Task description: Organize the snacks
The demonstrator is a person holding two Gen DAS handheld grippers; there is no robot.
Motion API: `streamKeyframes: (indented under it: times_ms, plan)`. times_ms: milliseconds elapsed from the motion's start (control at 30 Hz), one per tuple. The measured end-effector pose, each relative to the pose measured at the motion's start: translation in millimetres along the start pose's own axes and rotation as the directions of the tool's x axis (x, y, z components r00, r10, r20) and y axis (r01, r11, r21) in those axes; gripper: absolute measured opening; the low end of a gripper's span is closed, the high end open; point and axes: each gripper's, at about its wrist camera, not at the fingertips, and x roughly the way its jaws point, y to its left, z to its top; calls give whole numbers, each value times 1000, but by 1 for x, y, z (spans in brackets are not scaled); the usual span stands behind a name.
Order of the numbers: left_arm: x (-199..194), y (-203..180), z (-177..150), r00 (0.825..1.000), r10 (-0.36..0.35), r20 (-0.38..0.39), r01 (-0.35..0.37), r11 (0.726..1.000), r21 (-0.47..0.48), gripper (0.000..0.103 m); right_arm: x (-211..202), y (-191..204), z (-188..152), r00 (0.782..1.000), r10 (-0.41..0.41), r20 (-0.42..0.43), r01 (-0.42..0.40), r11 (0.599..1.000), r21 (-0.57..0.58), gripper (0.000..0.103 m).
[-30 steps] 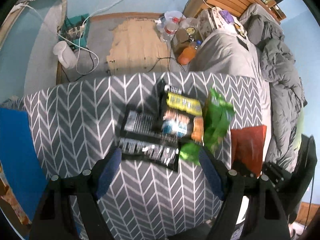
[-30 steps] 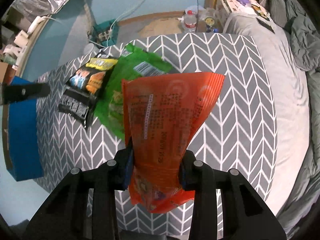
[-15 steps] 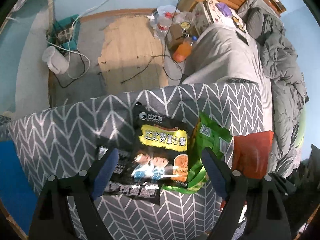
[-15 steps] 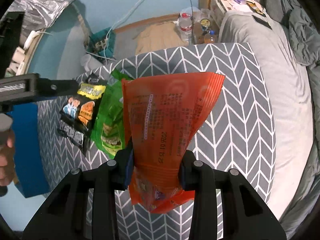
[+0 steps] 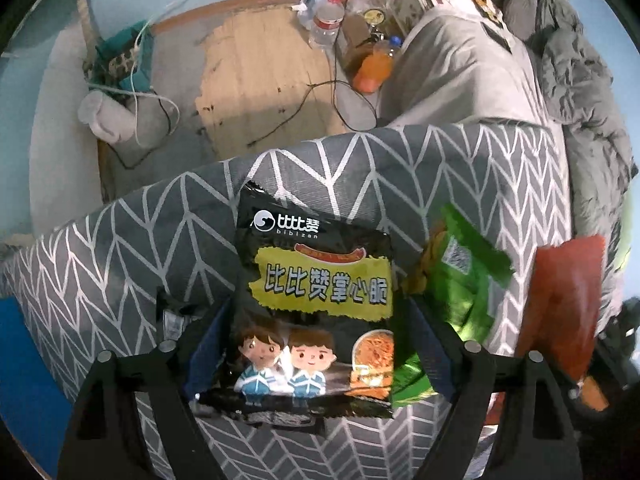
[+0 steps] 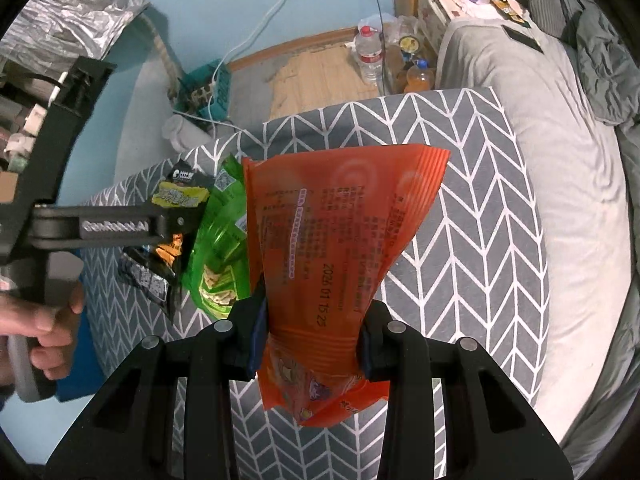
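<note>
Right wrist: right tongs (image 6: 310,334) clamp the orange snack bag (image 6: 336,240).

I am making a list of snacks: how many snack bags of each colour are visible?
Black foil snack bags: 2
Green plastic snack bag: 1
Orange plastic snack bag: 1
Total: 4
</note>
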Motion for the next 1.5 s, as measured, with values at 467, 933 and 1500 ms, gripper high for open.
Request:
streamKeyframes:
  times_ms: [467, 933, 1500]
  plan:
    - [-26, -7, -23, 995, 56, 87, -63, 995, 81, 65, -6, 6, -4, 1000, -8, 7, 8, 1000, -29, 34]
    - [-91, 7, -62, 978, 20, 208, -36, 997, 73, 65, -28, 39, -3, 999, -12, 42, 16, 995, -96, 34]
    - [-143, 87, -119, 957, -5, 289, 33, 995, -93, 65, -42, 129, 1, 998, 27, 60, -12, 971, -239, 34]
